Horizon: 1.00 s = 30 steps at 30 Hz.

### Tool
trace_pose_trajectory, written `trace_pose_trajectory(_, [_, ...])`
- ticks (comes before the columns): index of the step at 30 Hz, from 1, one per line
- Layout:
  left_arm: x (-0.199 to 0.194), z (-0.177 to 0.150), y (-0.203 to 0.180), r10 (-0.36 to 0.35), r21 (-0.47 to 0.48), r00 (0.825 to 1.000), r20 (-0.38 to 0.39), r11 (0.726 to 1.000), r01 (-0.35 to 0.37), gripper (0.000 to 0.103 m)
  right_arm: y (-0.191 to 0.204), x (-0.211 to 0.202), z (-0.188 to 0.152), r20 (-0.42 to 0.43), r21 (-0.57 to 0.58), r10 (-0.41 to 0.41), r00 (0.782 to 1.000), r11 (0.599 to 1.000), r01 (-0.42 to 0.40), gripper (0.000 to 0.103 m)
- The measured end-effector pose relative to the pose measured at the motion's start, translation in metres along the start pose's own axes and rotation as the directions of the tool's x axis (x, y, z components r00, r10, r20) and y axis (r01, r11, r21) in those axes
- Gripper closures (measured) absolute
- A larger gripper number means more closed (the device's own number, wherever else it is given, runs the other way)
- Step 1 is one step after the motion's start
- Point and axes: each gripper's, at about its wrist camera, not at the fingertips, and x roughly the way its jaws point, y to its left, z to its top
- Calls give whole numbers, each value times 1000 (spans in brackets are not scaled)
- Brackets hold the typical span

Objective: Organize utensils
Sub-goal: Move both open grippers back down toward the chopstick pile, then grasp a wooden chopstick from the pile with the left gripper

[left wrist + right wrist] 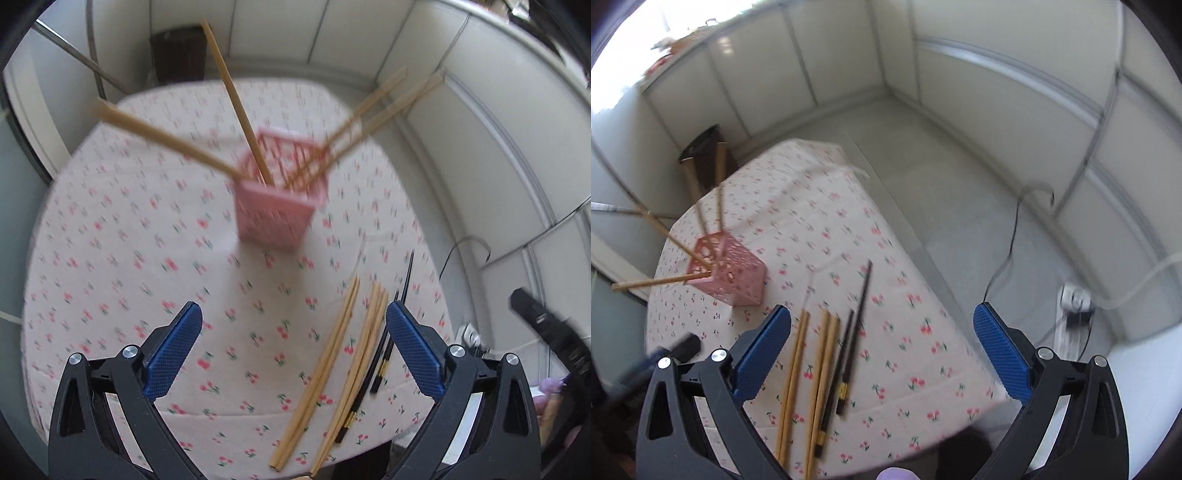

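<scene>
From your left wrist, your left gripper (294, 345) is spread apart, holding nothing; the pink basket (280, 206) stands far ahead with chopsticks (236, 99) in it, loose chopsticks (332, 354) lying near right

From your right wrist, your right gripper (882, 349) is apart too; the basket (733, 275) sits far left, loose chopsticks (798, 373) near left on the tablecloth (908, 332)

One pink holder (275, 218), standing near the far middle of the table (110, 258). Wooden chopsticks in holder (236, 99): four, fanned out, with one leaning left, one toward the far edge and two right. Loose wooden chopsticks (321, 365) lying flat by the near right edge: four as two pairs, though blur makes the right pair's count less sure. Black chopsticks (855, 328): two, lying just right of the wooden ones. Ten chopsticks in total: eight wooden, two black.
</scene>
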Motion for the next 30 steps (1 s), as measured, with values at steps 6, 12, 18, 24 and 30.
trace_pose_trajectory(6, [58,-10,-22,68,73,989,-130,996,-58,7,-34,19,3,-130,230,202,971,959,-169,7])
trace_pose_trajectory(12, [94,-3,-30,109,57,981,-159,993,-101,8,-51,26,5,-153,332,276,949,919,-213,7])
trace_pose_trajectory(18, [115,2,-36,196,83,972,-128,979,-186,10,-64,30,9,-148,389,302,942,893,-225,7])
trace_pose_trajectory(24, [122,5,-32,204,65,971,-128,978,-197,15,-69,35,10,-154,414,315,936,881,-228,7])
trace_pose_trajectory(30, [125,14,-19,188,49,971,-145,982,-183,22,-62,38,8,-173,389,310,935,893,-224,7])
